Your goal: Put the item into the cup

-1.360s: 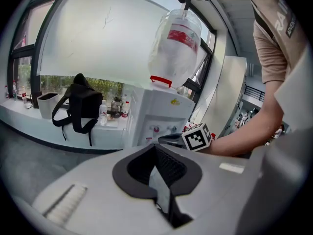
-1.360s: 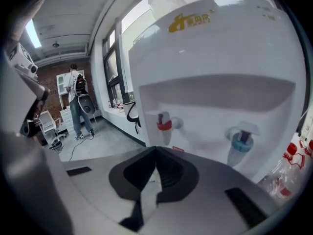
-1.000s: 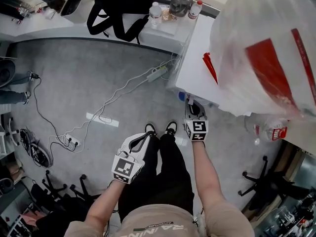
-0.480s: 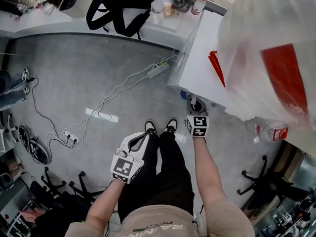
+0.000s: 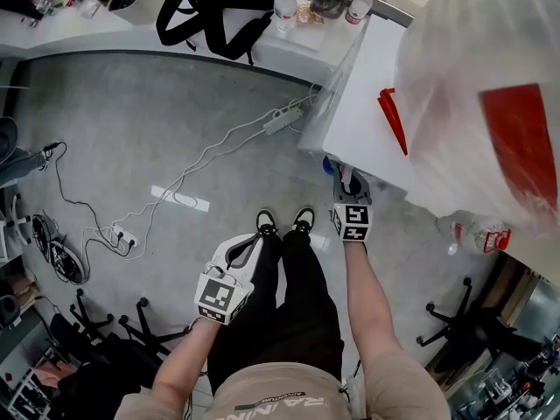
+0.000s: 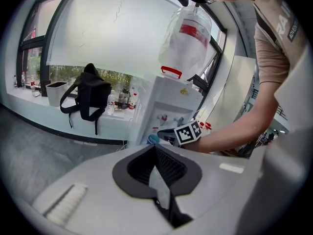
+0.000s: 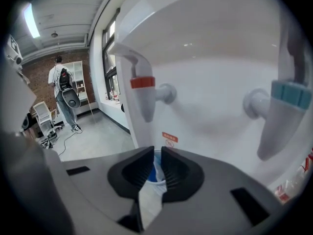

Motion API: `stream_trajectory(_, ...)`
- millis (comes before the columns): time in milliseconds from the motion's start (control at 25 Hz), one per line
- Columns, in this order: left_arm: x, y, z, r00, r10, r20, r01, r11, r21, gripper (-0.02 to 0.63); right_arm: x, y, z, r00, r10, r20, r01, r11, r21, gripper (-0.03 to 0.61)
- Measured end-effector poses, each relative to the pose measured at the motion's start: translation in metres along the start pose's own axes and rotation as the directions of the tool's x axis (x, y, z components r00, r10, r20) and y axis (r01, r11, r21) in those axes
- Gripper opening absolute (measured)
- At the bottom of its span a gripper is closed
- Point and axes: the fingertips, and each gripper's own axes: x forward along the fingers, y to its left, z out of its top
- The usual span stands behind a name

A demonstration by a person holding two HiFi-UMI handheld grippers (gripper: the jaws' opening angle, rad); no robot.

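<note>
Two grippers live | your right gripper (image 5: 343, 177) clamps the blue cup (image 7: 153, 173) by its rim, dead ahead below the red tap (image 7: 142, 94) | left gripper (image 6: 155, 153) clenched on nothing, well back | item: unseen.

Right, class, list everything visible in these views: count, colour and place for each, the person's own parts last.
water dispenser: one, white, right of the person.
water container: one, clear with a red label, atop the dispenser.
red tap: one, on the dispenser front.
blue tap: one, to the right of the red tap.
blue cup: one, below the taps, in the right gripper's jaws.
backpack: one, black, on the counter.
bottles: two, clear, on the counter beside the backpack.
power strip: one, white, on the grey floor.
left gripper: one, grey, jaws together, empty.
right gripper: one, grey, jaws shut on the blue cup.
</note>
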Motion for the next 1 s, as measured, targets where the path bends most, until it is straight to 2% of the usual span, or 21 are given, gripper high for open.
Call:
stream_trajectory(360,0.002,-0.013,0.02,0.999,-0.028,0.028,0.027,0.999,0.026,0.008,-0.043,0.012,-0.013,0.999,0.017,-0.044,-0.016,1.0,0.026,0.012)
stream_trajectory(520,-0.003,-0.026,0.046,0.998,-0.051,0.046,0.048,0.997,0.058,0.008,-0.087,0.029,-0.003,0.996,0.065,-0.053,-0.065,0.998,0.009,0.012)
stream_trajectory(640,-0.012,-0.038,0.07,0.996,-0.075,0.055,0.07,0.993,0.096,0.008,-0.122,0.047,0.026,0.994,0.102,-0.028,-0.103,0.995,-0.014,0.012)
stream_trajectory(800,-0.019,-0.054,0.104,0.99,-0.117,0.083,0.102,0.981,0.166,0.008,-0.162,0.057,0.086,0.991,0.119,0.055,-0.117,0.992,-0.049,0.011)
stream_trajectory(1000,-0.036,-0.075,0.155,0.984,-0.136,0.119,0.104,0.965,0.24,0.008,-0.21,0.066,0.16,0.981,0.142,0.13,-0.129,0.986,-0.102,0.011)
